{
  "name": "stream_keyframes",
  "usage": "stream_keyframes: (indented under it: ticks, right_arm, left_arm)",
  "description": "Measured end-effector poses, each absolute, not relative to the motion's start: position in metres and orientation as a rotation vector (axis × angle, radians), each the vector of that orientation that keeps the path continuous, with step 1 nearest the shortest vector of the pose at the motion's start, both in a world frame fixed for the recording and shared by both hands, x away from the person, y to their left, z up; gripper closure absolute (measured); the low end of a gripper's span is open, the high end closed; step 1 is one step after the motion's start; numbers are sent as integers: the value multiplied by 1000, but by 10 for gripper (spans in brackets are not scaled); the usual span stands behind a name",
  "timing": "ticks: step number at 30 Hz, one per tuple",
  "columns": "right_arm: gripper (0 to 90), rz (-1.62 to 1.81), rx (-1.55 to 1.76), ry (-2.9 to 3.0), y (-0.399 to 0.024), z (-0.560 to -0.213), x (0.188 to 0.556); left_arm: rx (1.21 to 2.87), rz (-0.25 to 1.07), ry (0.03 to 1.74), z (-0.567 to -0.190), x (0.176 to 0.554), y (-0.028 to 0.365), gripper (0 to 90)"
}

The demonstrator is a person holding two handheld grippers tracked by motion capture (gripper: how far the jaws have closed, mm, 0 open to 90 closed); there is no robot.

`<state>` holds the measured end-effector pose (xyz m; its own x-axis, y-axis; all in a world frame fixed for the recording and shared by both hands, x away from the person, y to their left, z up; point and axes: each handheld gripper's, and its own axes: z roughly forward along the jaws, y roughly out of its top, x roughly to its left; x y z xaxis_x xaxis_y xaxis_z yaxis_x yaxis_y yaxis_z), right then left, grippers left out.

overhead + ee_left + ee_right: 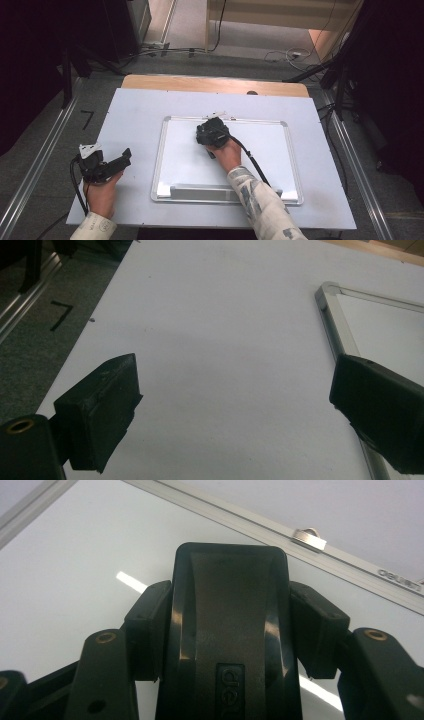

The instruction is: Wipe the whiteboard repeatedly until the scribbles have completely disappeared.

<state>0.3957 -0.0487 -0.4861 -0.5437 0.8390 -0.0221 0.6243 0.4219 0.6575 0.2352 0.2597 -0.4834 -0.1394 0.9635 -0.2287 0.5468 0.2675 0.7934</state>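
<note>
Black plastic whiteboard eraser (pixel 231 630) fills foreground between right gripper (pixel 214 131) pads, clamped from both sides, its flat face down on glossy white board with silver aluminium frame (pixel 161 150). Frame's top rail and small metal hanger clip (pixel 309 538) lie just beyond eraser's far end. Left gripper (pixel 235 405) hovers off board's left edge above pale grey table sheet (pixel 225 315), jaws spread wide, nothing between them.
</note>
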Motion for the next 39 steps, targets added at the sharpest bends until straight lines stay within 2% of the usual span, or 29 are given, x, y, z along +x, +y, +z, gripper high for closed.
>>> stream_keyframes:
  ticks: [39]
  right_arm:
    - [382,799,1473,2162,-175,-484,414]
  left_arm:
    - [1380,711,1803,-484,236,259,63]
